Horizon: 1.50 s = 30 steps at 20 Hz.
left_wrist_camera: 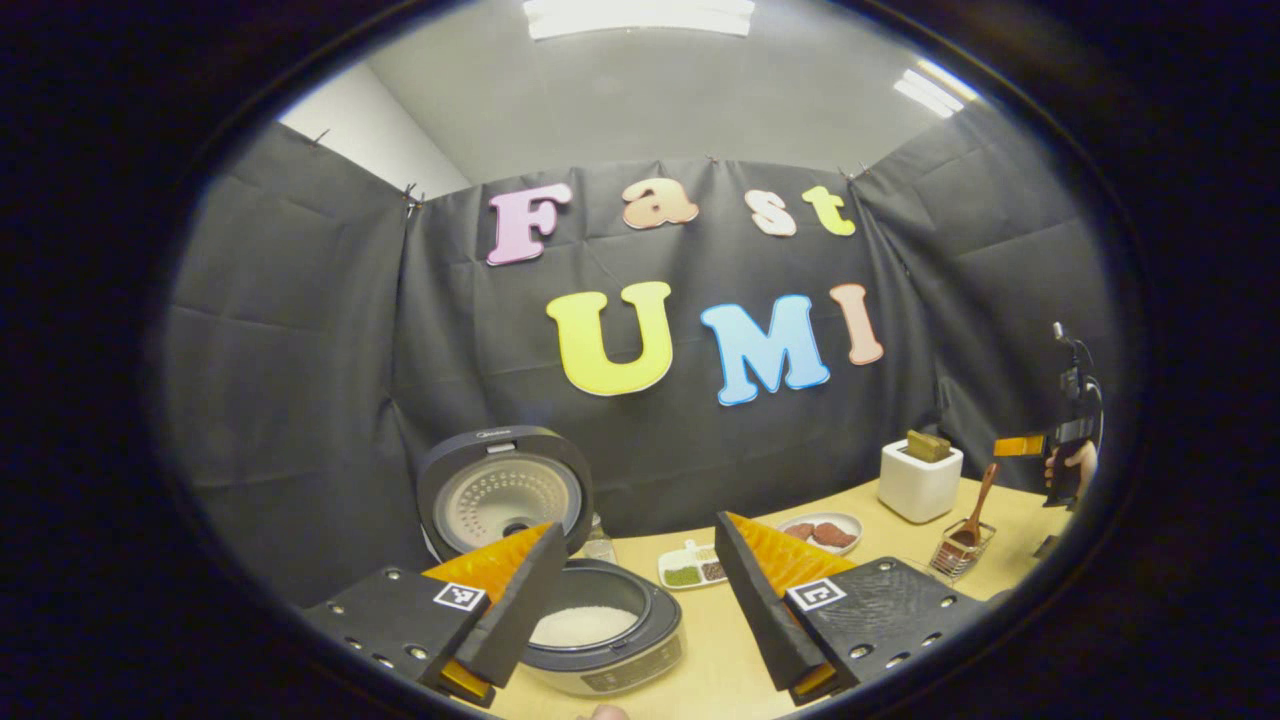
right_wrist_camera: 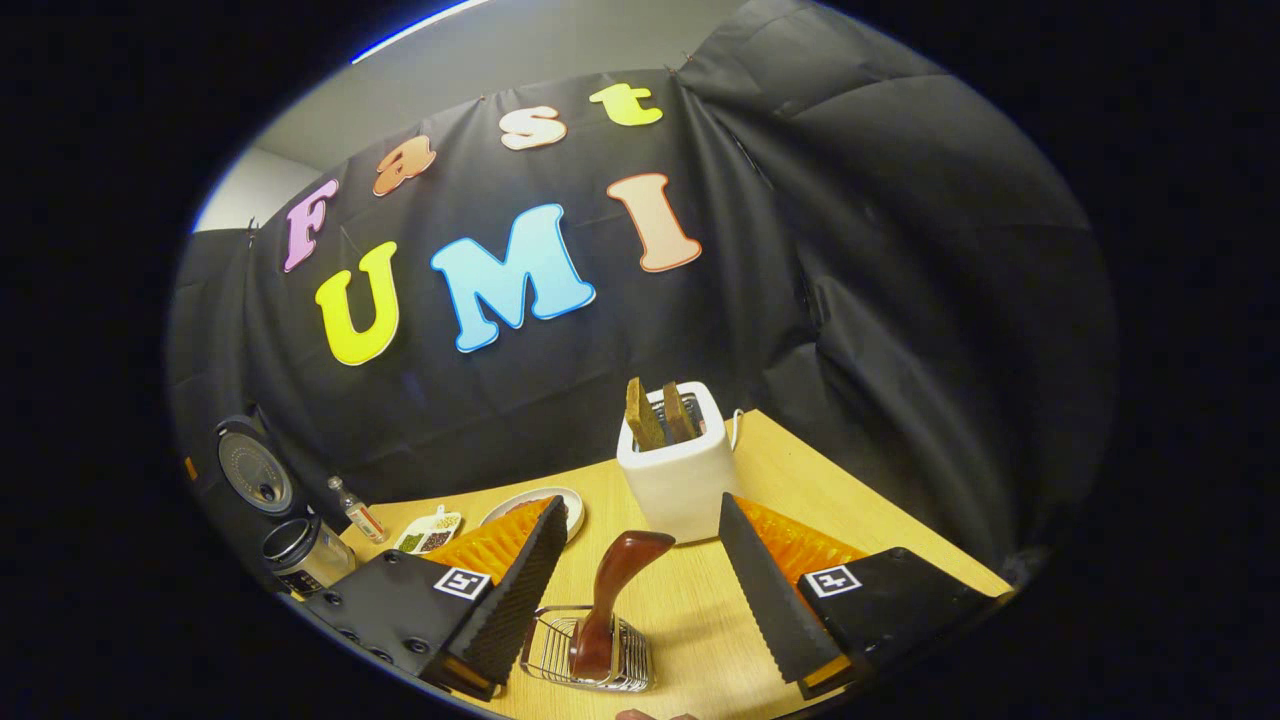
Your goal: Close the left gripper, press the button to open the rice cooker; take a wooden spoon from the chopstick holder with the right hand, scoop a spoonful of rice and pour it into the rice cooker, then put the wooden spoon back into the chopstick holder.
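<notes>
1. Table (right_wrist_camera: 800, 470): a pale wooden top carrying everything; the work zone lies at its near edge.
2. Rice cooker (left_wrist_camera: 600, 625): lid already up, white rice visible in the pot, standing just beyond the left gripper (left_wrist_camera: 640, 590), whose fingers are wide apart and grip nothing.
3. Toaster (right_wrist_camera: 680, 480): white, with two slices, just behind the holder; judged an obstacle to steer clear of when lifting.
4. Right gripper (right_wrist_camera: 640, 585): fingers spread wide, empty, with the spoon handle rising between them but touching neither.
5. Chopstick holder (right_wrist_camera: 585, 655): a wire basket at the table's near edge; likely light, so lift the spoon straight up so the basket does not tip.
6. Wooden spoon (right_wrist_camera: 615, 600): standing in the holder, handle curving up. Step in hand, as judged: grasp it. Centre the handle, then squeeze below its curved top.
</notes>
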### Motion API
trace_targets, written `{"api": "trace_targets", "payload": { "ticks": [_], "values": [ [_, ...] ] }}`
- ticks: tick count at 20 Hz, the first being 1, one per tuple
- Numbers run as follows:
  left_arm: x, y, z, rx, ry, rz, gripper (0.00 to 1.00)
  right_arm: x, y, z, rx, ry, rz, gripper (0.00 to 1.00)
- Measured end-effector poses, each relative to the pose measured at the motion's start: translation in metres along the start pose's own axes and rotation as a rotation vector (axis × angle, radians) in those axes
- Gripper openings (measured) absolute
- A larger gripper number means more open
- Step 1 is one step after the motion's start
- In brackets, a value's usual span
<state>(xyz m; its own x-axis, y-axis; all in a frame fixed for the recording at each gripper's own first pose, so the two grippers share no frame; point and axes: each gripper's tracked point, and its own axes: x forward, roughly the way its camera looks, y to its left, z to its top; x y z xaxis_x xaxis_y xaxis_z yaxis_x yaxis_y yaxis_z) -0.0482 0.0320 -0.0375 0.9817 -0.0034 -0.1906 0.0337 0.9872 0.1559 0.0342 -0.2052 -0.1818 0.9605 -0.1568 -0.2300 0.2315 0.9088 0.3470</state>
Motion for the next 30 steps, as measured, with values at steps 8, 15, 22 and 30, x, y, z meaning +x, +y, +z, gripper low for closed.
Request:
{"api": "trace_targets", "payload": {
  "ticks": [8, 15, 22, 30],
  "values": [
    [-0.003, -0.012, -0.018, -0.065, 0.042, -0.037, 0.92, 0.036, 0.011, -0.043, 0.087, 0.085, 0.064, 0.98],
    [-0.004, -0.021, -0.047, -0.102, 0.102, -0.071, 0.93, 0.064, 0.025, -0.069, 0.096, 0.125, 0.099, 0.98],
    [0.004, -0.025, -0.055, -0.112, 0.113, -0.092, 0.93, 0.075, 0.03, -0.074, 0.193, 0.149, 0.11, 0.5],
    [0.006, -0.012, -0.076, -0.164, 0.131, -0.096, 0.94, 0.062, 0.026, -0.066, 0.225, 0.154, 0.039, 0.25]
  ]
}}
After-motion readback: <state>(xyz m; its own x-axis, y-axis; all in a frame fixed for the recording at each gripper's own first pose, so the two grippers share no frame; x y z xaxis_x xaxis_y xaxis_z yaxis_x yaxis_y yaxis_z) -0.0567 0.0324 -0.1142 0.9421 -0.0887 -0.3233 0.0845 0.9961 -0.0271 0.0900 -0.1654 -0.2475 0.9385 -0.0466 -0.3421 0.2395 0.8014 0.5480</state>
